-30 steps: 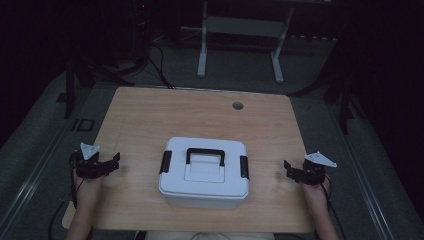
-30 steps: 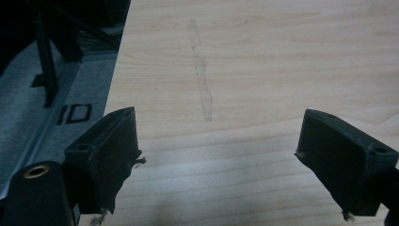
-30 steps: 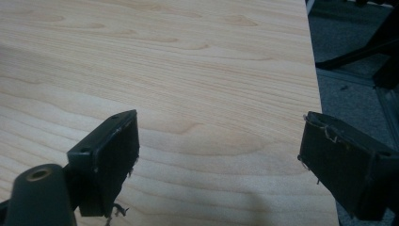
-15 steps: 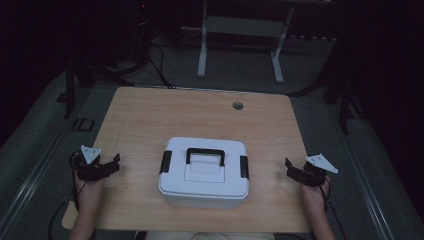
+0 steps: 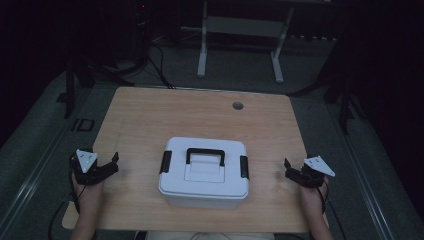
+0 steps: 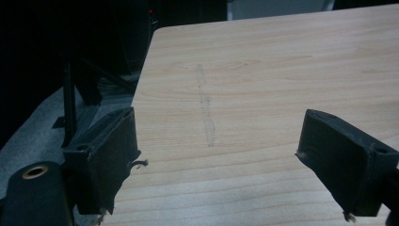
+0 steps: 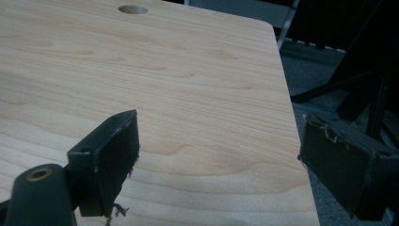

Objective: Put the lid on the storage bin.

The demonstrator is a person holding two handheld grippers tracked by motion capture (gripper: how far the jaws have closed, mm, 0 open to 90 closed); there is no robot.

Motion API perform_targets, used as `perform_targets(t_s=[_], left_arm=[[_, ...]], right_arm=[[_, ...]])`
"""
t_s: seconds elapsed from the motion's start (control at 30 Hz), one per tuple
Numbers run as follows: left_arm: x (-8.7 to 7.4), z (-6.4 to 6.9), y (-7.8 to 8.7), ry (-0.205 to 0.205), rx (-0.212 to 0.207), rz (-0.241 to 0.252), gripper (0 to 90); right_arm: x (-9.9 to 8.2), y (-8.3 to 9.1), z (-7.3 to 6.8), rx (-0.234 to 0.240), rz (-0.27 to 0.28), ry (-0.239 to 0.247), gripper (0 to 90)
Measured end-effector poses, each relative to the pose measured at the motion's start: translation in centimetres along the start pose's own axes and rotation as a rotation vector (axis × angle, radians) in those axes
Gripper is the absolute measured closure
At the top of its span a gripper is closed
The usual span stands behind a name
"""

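A white plastic box [image 5: 204, 172] with a black carry handle [image 5: 205, 154] and black side latches sits shut on the wooden table [image 5: 200, 112], near its front edge. My left gripper [image 5: 111, 162] hovers at the table's left edge, well left of the box, jaws wide apart over bare wood [image 6: 216, 136] with nothing between them. At the right edge my right gripper [image 5: 288, 168] faces the box from a short distance, also open and empty [image 7: 219, 143]. A hand holds each gripper from below.
A round cable hole [image 5: 238, 105] lies in the tabletop at the back right, seen too in the right gripper view as the hole [image 7: 132, 9]. Beyond the table stand white desk legs [image 5: 202, 45] and dark stands on grey floor. Cables trail at the left.
The left gripper has drifted slightly down and toward the person. The right gripper and the box stay where they were.
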State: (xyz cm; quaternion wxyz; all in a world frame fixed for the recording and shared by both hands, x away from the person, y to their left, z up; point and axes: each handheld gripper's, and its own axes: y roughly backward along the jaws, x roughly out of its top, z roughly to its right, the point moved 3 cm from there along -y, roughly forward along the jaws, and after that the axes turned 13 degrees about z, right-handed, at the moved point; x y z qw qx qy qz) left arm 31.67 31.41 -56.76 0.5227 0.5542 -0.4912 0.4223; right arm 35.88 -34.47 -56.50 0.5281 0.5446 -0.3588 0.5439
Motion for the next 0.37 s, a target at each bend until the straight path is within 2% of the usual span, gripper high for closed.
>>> perform_targets(t_s=[0.2,0.37], left_arm=[[-0.07,0.37,0.21,-0.018,-0.024,0.033,12.4],[-0.19,0.44,0.2,-0.017,-0.03,0.031,12.2]], right_arm=[[0.2,0.27,0.21,-0.008,0.036,-0.015,12.3],[0.2,0.34,0.3,-0.008,0.039,-0.021,12.2]])
